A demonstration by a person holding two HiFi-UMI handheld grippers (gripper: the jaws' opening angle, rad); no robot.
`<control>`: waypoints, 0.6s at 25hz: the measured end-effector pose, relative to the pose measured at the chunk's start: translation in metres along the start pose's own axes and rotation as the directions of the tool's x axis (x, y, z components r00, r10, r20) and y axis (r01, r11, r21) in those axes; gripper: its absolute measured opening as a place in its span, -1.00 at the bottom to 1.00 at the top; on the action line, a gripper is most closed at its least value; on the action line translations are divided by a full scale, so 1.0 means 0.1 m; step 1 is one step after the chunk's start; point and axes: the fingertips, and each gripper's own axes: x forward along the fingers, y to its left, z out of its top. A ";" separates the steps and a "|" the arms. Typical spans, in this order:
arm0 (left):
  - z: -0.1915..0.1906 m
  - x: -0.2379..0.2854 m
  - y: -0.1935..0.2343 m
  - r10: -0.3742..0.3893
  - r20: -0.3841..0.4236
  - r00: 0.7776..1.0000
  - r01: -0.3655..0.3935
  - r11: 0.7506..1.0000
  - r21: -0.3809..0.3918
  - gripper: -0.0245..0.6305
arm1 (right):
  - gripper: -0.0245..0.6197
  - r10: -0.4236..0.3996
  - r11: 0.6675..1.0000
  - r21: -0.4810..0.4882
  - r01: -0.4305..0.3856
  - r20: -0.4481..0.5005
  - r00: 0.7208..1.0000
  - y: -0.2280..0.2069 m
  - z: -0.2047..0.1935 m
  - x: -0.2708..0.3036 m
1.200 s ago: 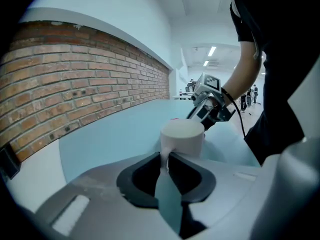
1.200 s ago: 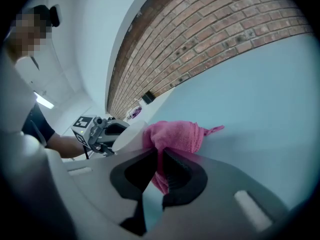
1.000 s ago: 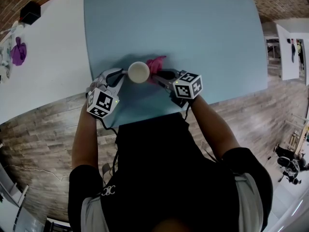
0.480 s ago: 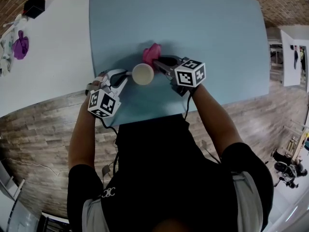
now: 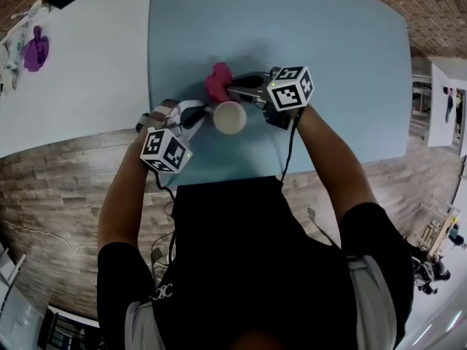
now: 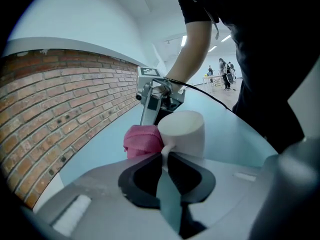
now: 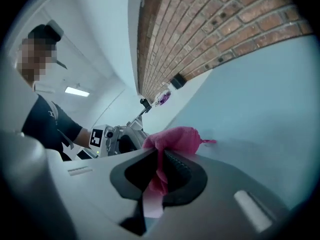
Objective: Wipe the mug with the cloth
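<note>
Both jaws pinch tight: our left gripper [image 6: 164, 151] holds the mug [image 6: 182, 131] by its handle, and our right gripper [image 7: 160, 159] holds the cloth [image 7: 172, 136] just beyond it.

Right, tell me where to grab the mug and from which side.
Grip the handle, from the person's left: it juts sideways off the mug, thin enough to pinch, and the left gripper is shut on it. The rest looks too wide for the jaws.
</note>
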 end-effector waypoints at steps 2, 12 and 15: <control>-0.01 0.00 0.01 0.005 0.000 1.000 -0.005 1.000 0.001 -0.79 | -0.79 0.011 0.999 0.037 -0.010 -0.045 0.999 -0.10 -0.07 0.07; 0.02 0.02 0.01 0.032 -0.014 0.999 -0.032 0.999 -0.020 -0.79 | -0.79 0.194 0.981 0.032 -0.191 -0.189 0.963 0.16 0.02 0.28; 0.00 0.01 0.01 0.039 -0.014 0.999 -0.039 0.999 -0.033 -0.79 | -0.79 0.178 0.983 0.011 -0.182 -0.262 0.949 0.12 -0.07 0.41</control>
